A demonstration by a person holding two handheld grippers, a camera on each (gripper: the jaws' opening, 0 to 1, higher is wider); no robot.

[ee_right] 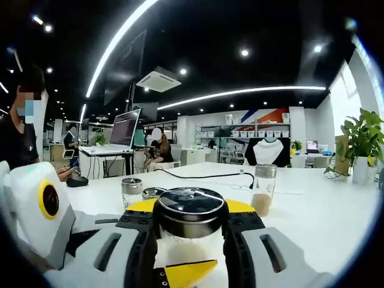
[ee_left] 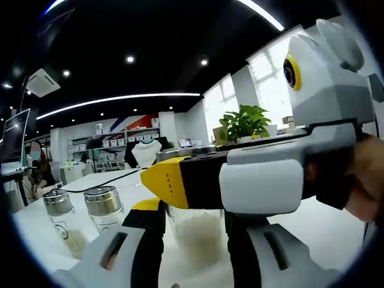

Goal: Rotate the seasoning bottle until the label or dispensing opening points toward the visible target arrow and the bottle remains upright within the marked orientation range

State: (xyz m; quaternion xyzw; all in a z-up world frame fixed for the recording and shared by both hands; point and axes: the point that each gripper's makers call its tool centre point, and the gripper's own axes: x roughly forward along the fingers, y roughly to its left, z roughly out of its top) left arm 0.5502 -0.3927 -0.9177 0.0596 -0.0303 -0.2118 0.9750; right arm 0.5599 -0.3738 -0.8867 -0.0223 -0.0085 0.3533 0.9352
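Note:
The seasoning bottle (ee_left: 195, 234) is a clear glass jar with pale granules and a dark metal lid (ee_right: 190, 207). It stands upright on the white table. My left gripper (ee_left: 193, 223) is shut on the glass body, with a black jaw pressed to each side. My right gripper (ee_right: 190, 227) is shut on the lid from the opposite side. In the left gripper view the right gripper (ee_left: 180, 180) reaches in from the right over the jar's top, held by a hand (ee_left: 366, 180). In the right gripper view the left gripper's yellow tip (ee_right: 186, 273) shows below the lid. No label is readable.
Two metal-capped shakers (ee_left: 58, 210) (ee_left: 103, 204) stand left of the held jar. In the right gripper view another glass bottle (ee_right: 264, 189) stands to the right, a small shaker (ee_right: 132, 192) ahead left, and a black cable (ee_right: 198, 176) crosses the white table (ee_right: 312, 210). A potted plant (ee_right: 360, 144) stands far right.

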